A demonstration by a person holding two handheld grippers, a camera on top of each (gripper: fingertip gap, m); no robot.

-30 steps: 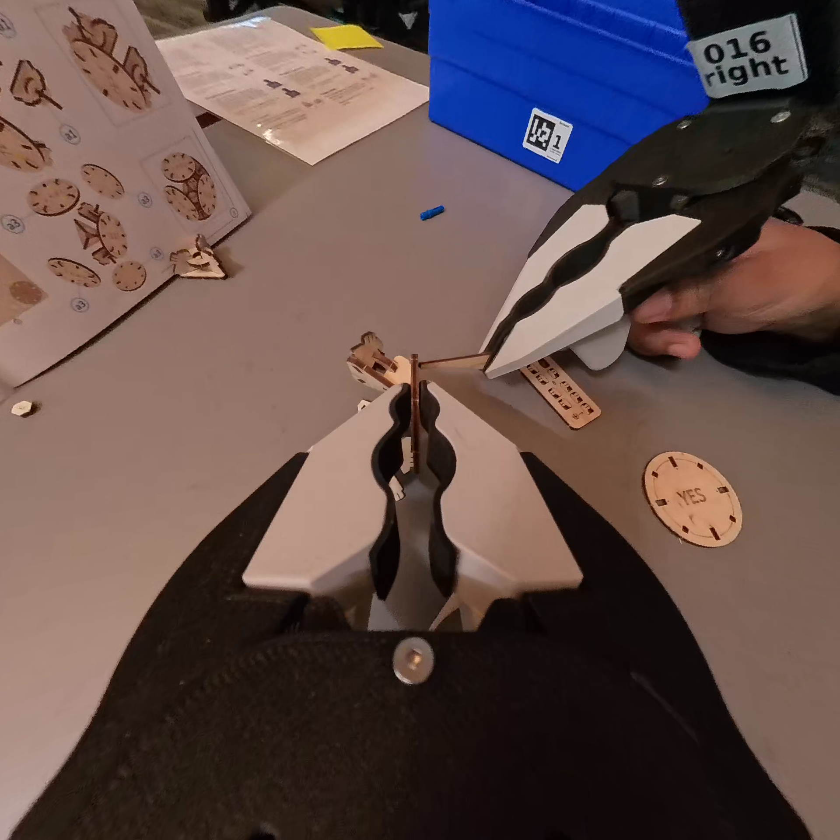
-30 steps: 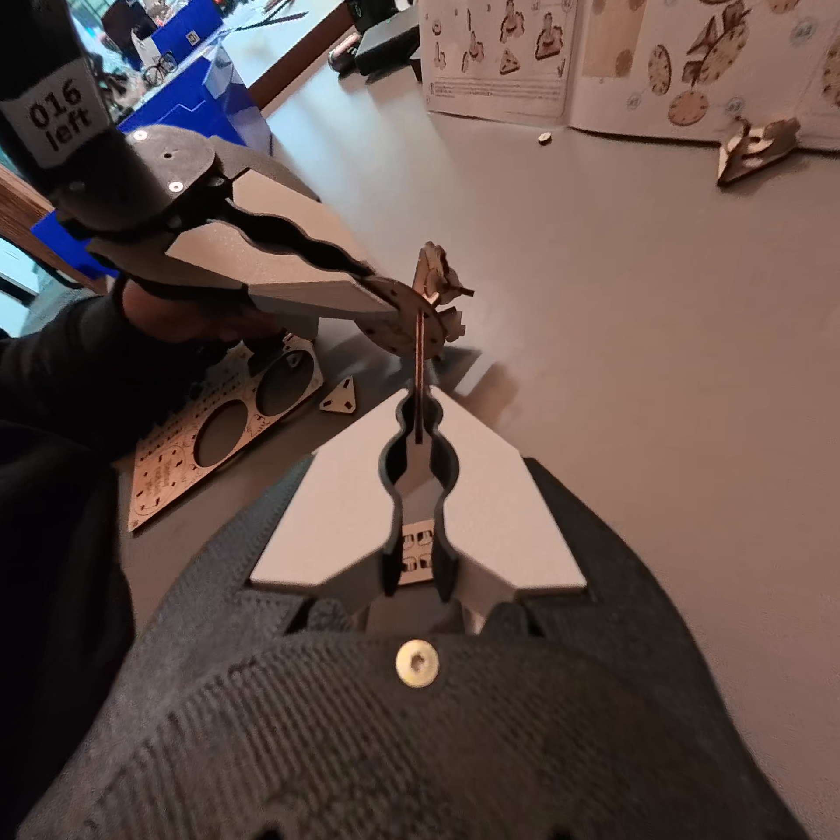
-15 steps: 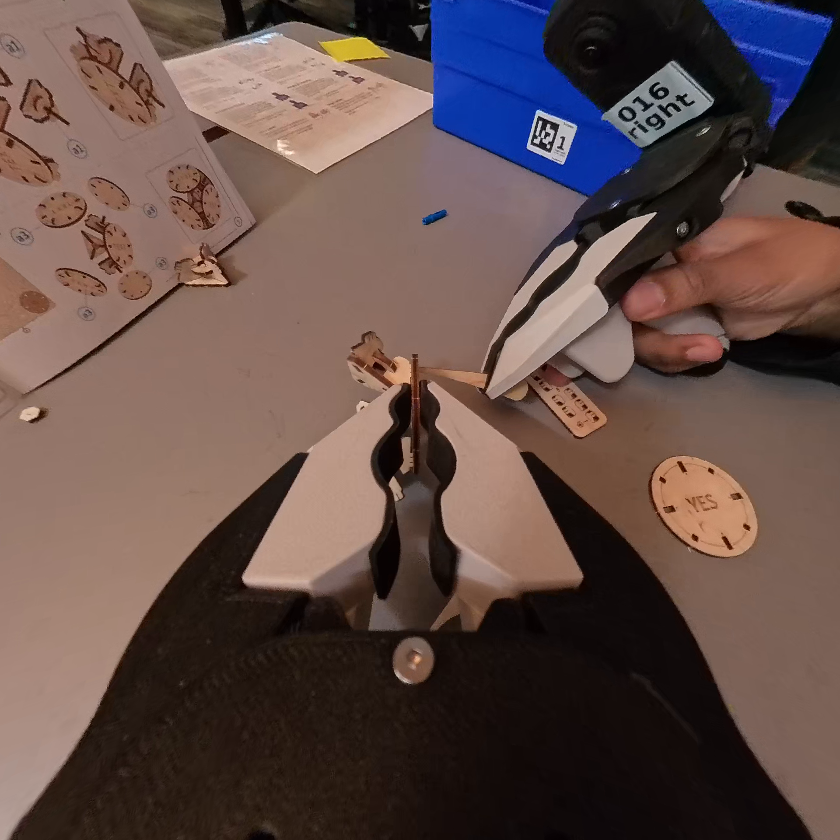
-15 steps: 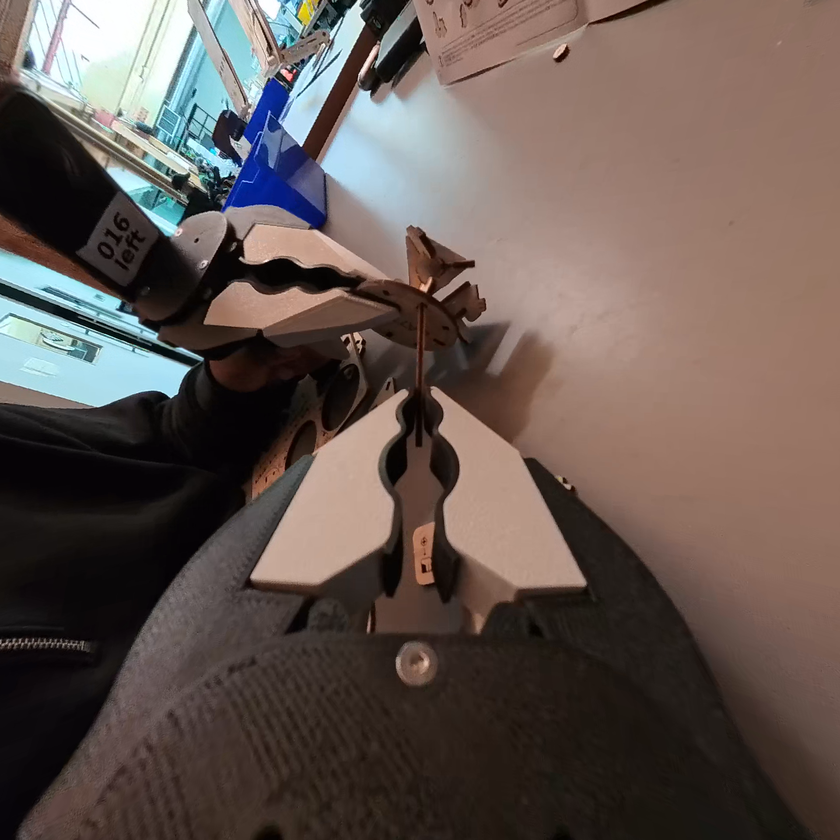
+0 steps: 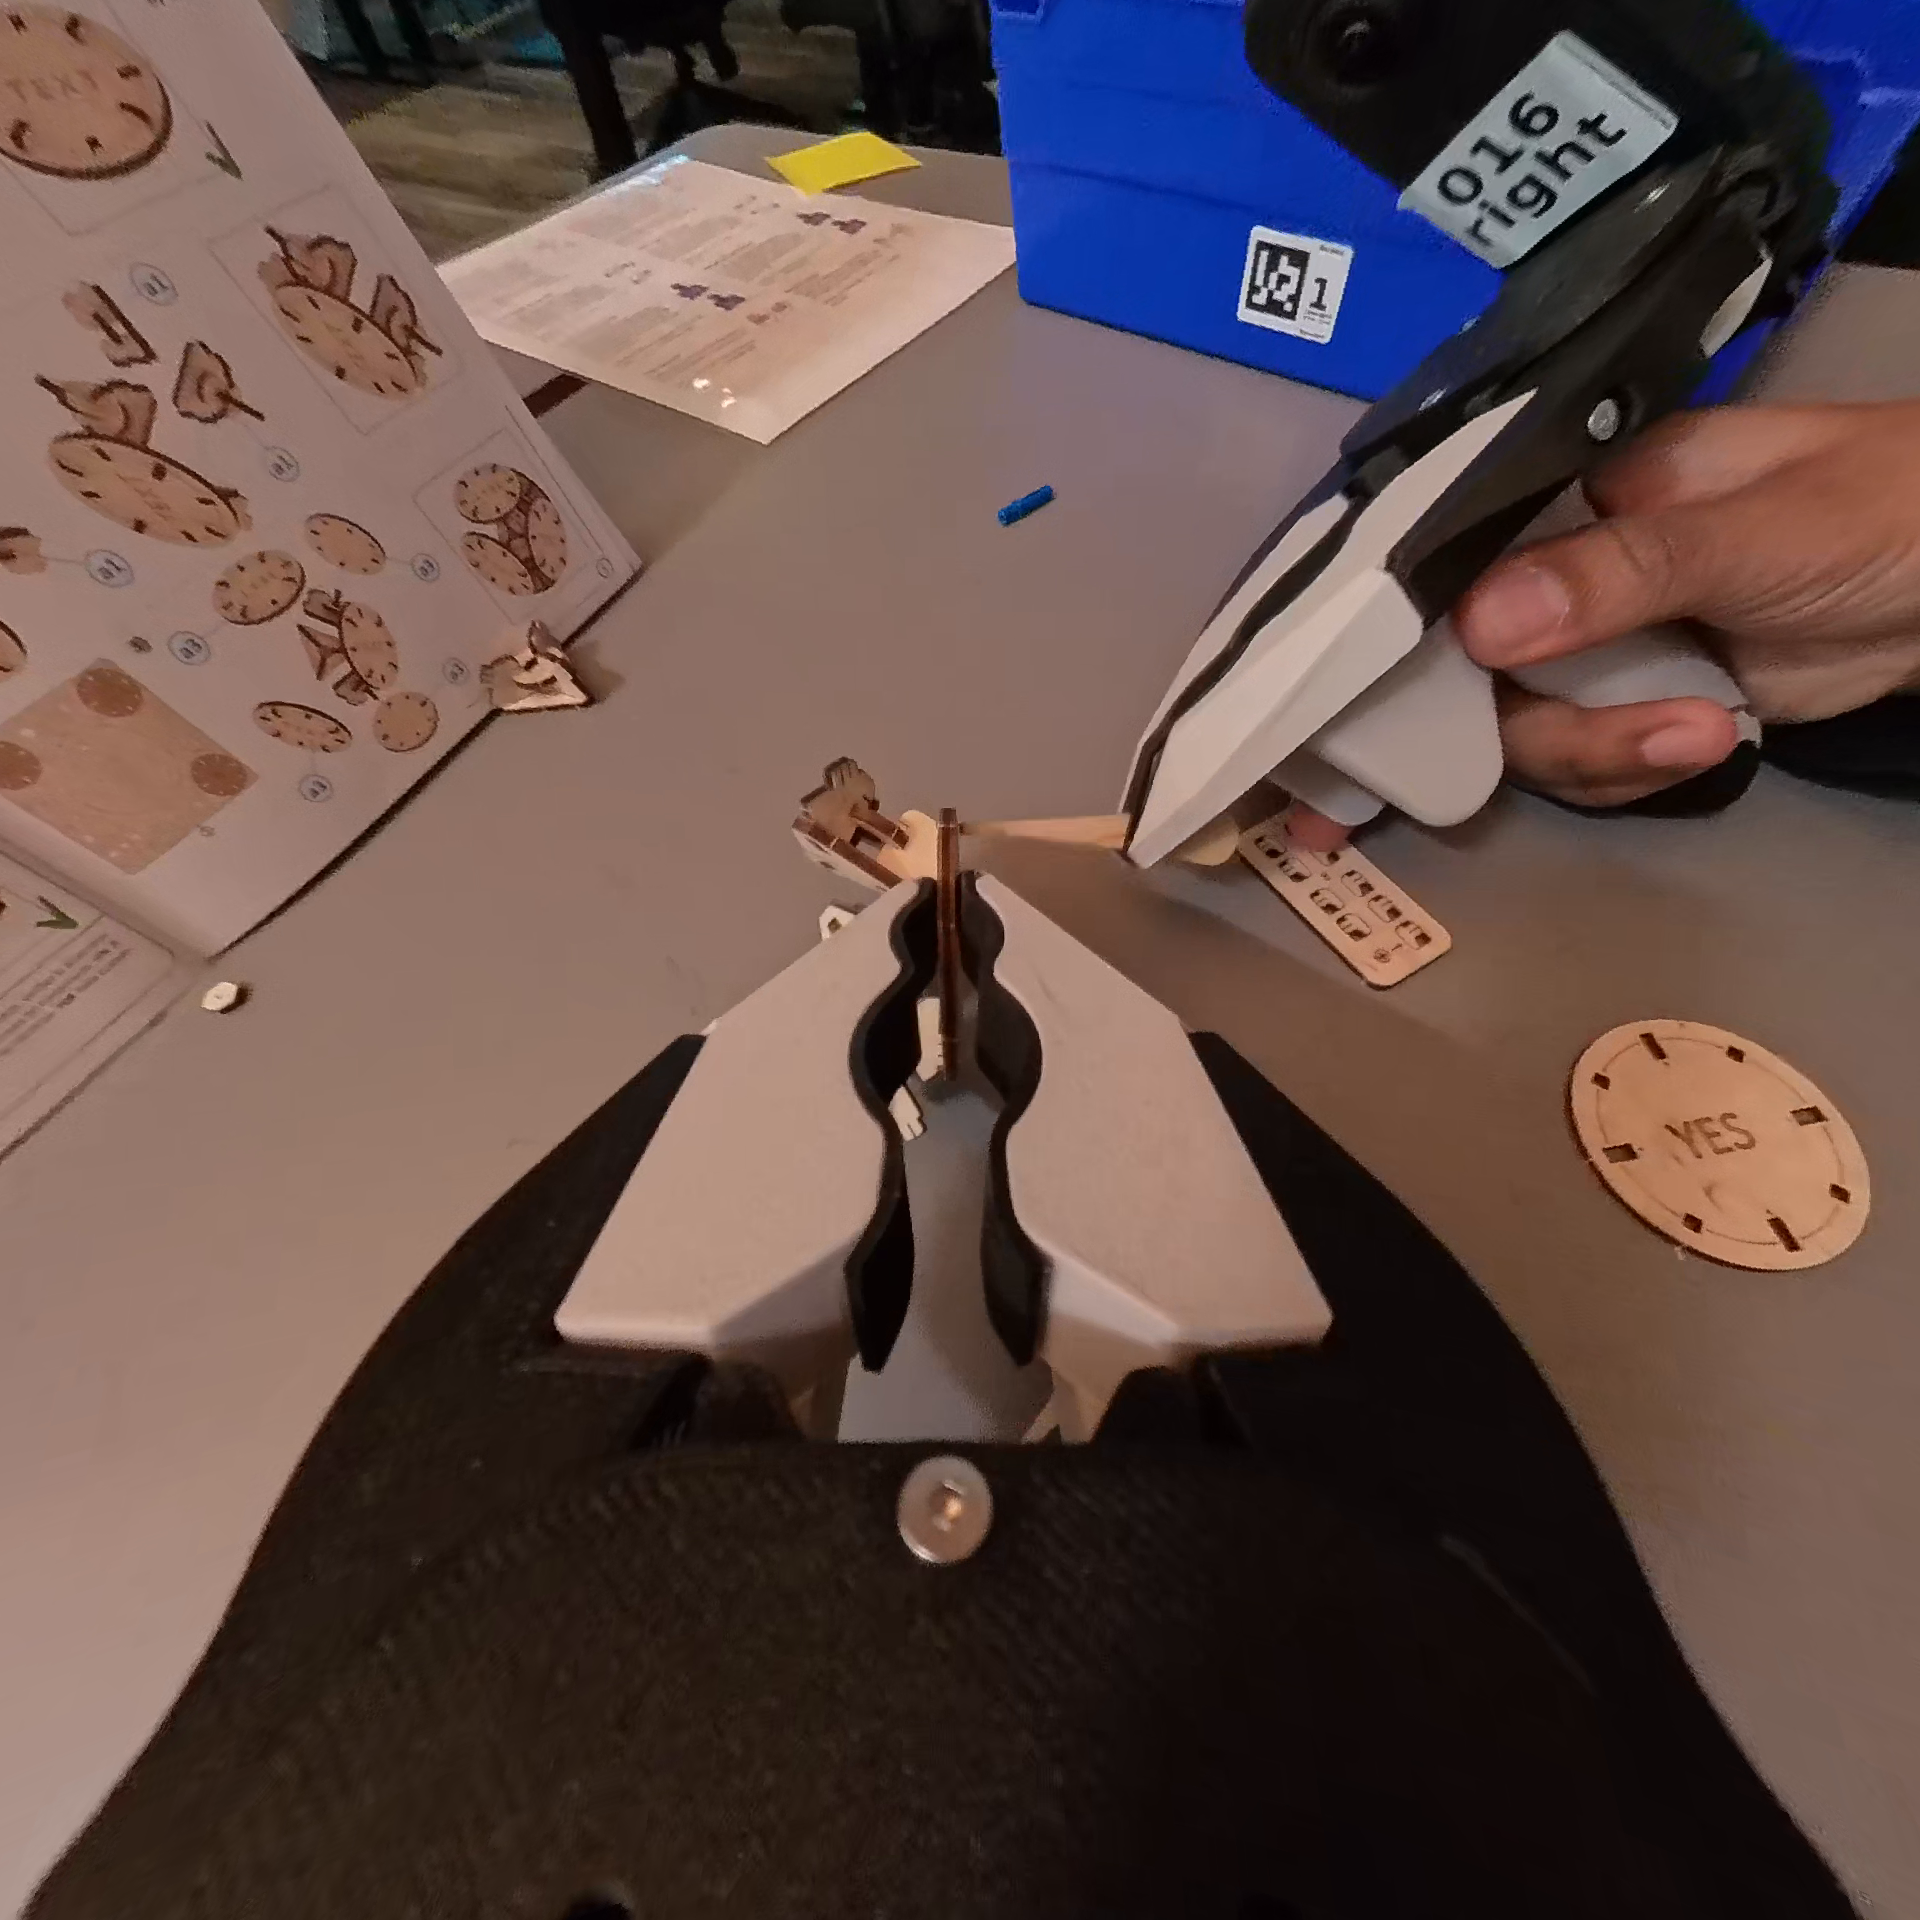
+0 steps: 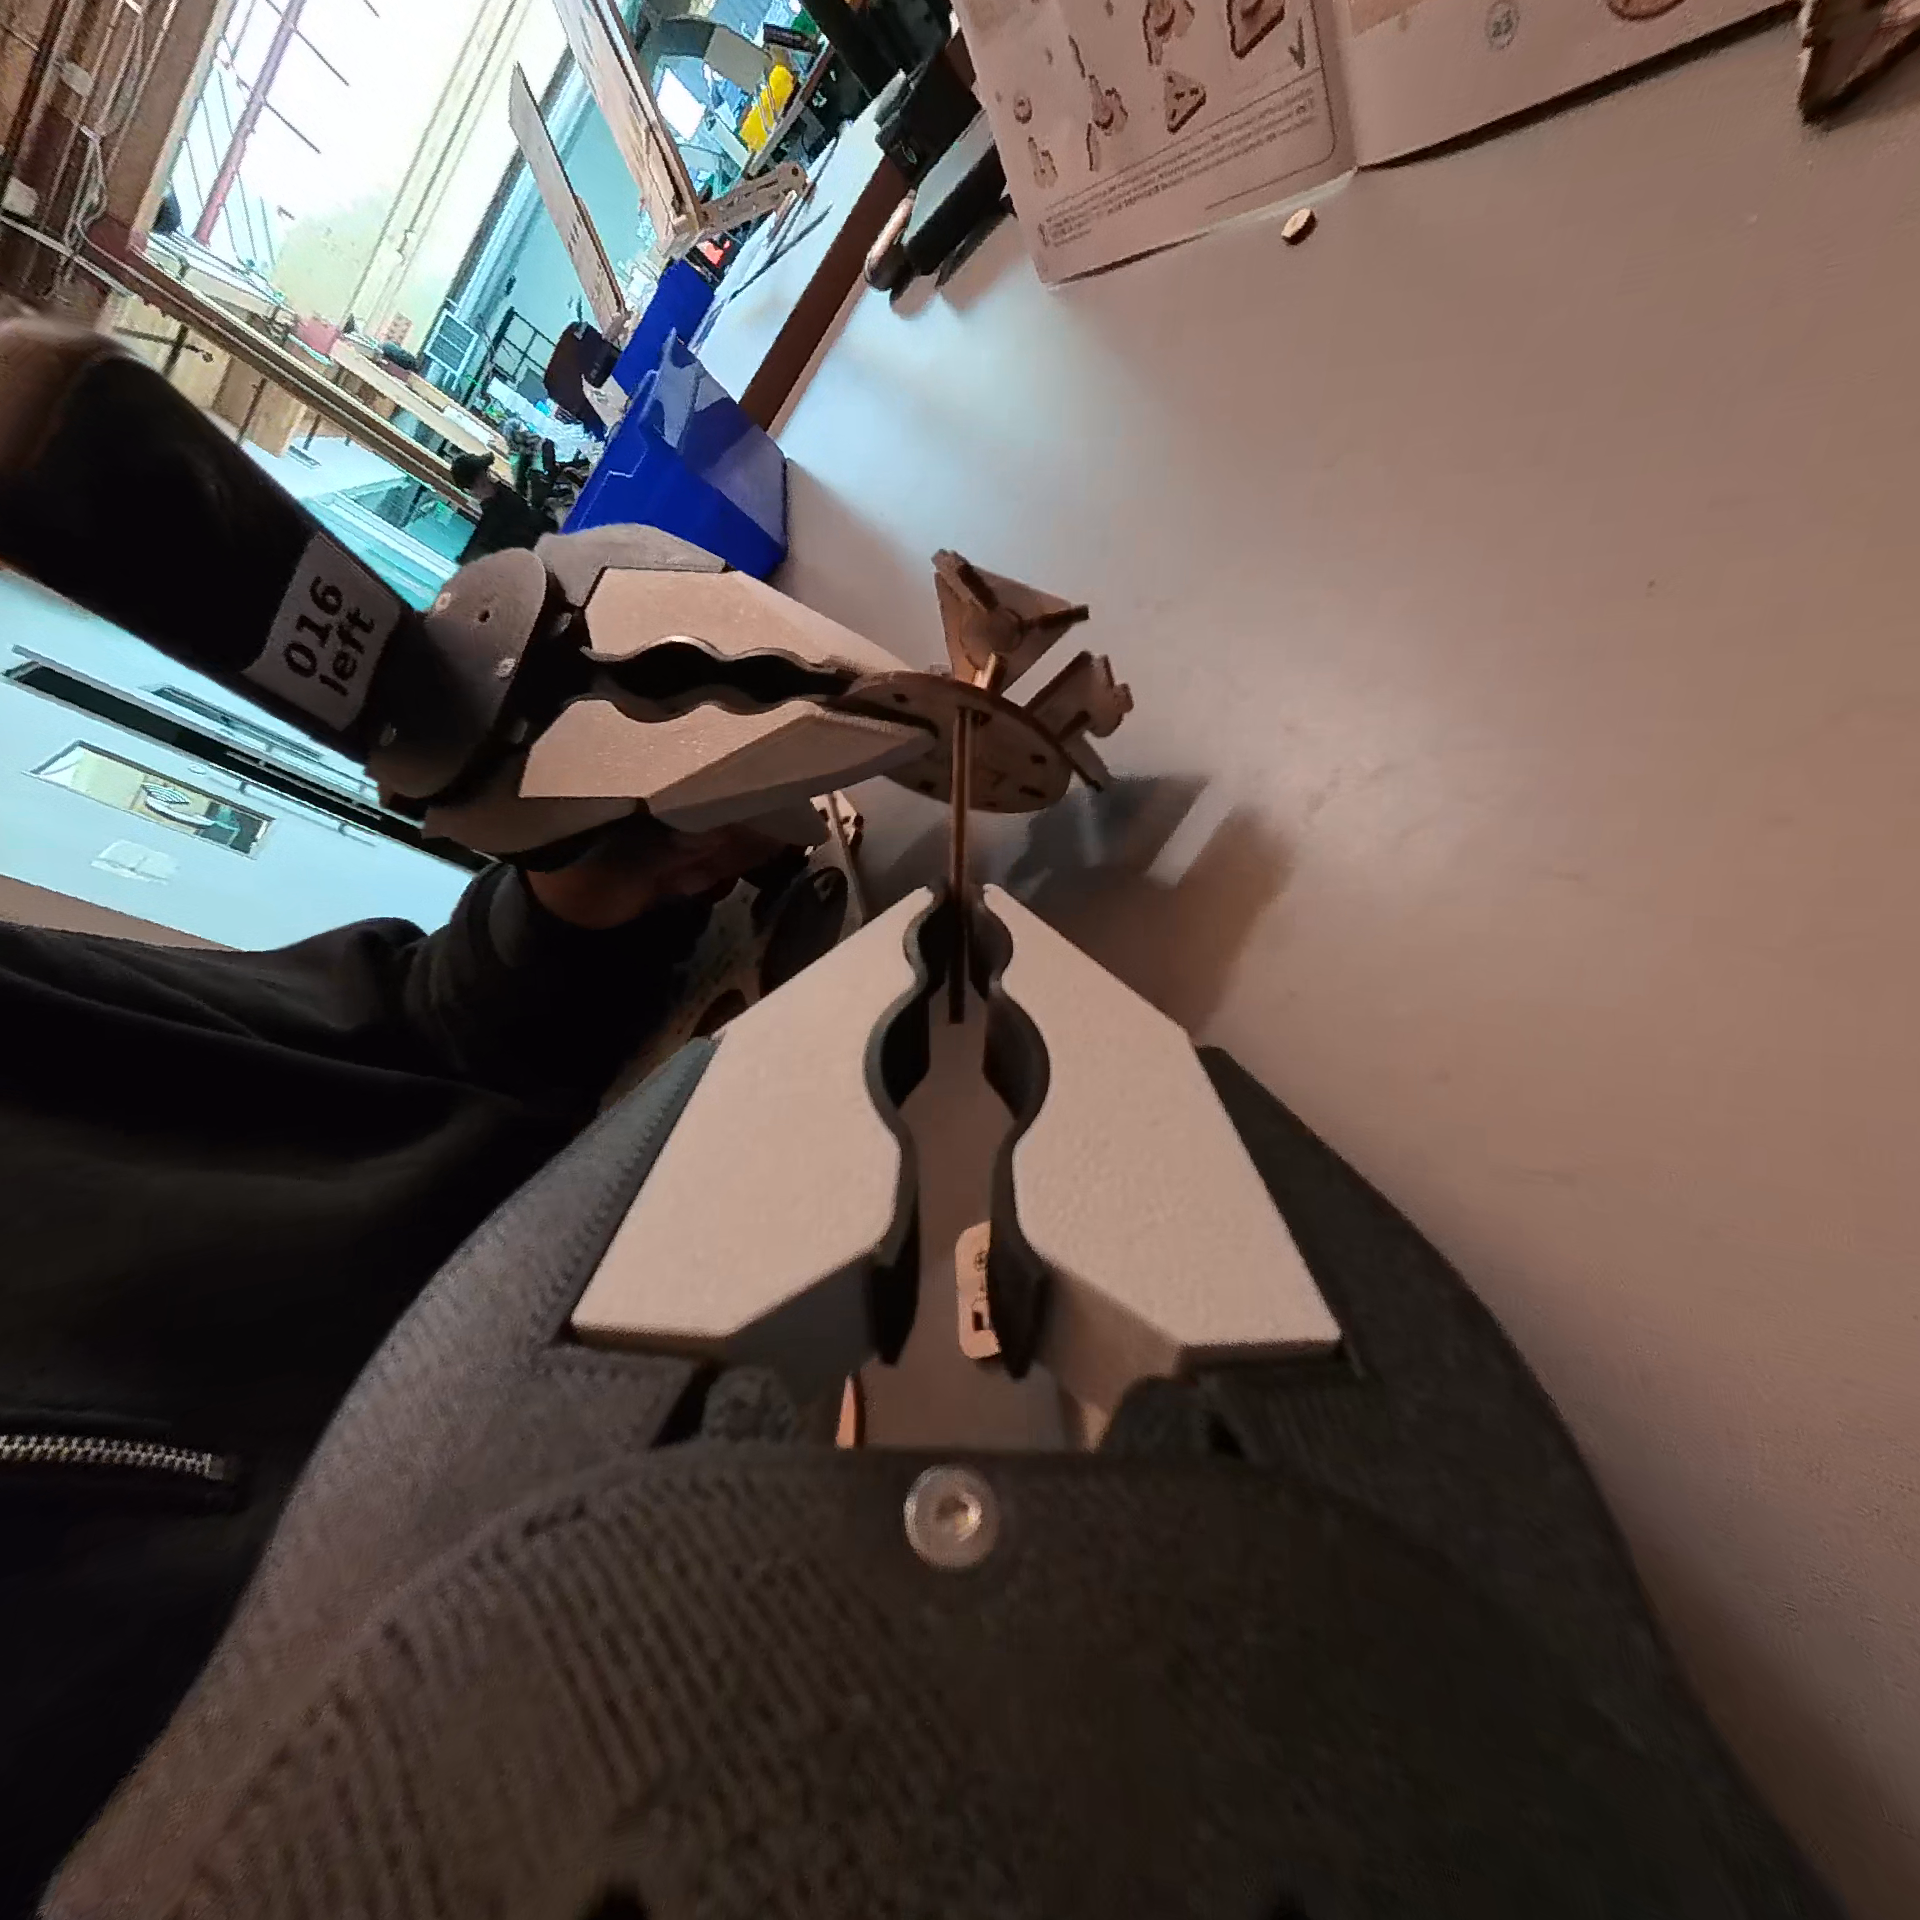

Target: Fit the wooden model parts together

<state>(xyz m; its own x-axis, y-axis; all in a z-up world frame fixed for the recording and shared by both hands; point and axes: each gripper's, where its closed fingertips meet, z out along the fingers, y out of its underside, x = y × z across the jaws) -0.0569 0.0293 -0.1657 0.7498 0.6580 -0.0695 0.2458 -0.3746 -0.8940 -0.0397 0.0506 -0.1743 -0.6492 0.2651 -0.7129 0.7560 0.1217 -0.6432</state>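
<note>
Gripping a slotted wooden disc [image 5: 948, 935] edge-on, the left gripper [image 5: 943, 883] has both fingers clamped on it above the grey table [image 5: 416, 1091]. Just right of the disc, the right gripper [image 5: 1138, 847] — a hand [image 5: 1714, 603] around its handle — pinches a thin flat wooden piece [image 5: 1039, 828] whose tip meets the disc's face. Wooden brackets [image 5: 847, 821] stand on the disc's far side. Right of the disc lie a perforated strip [image 5: 1351, 914] and a loose round disc [image 5: 1720, 1143]; beyond — a blue bin [image 5: 1122, 156], instruction sheets [image 5: 260, 468] to its left.
</note>
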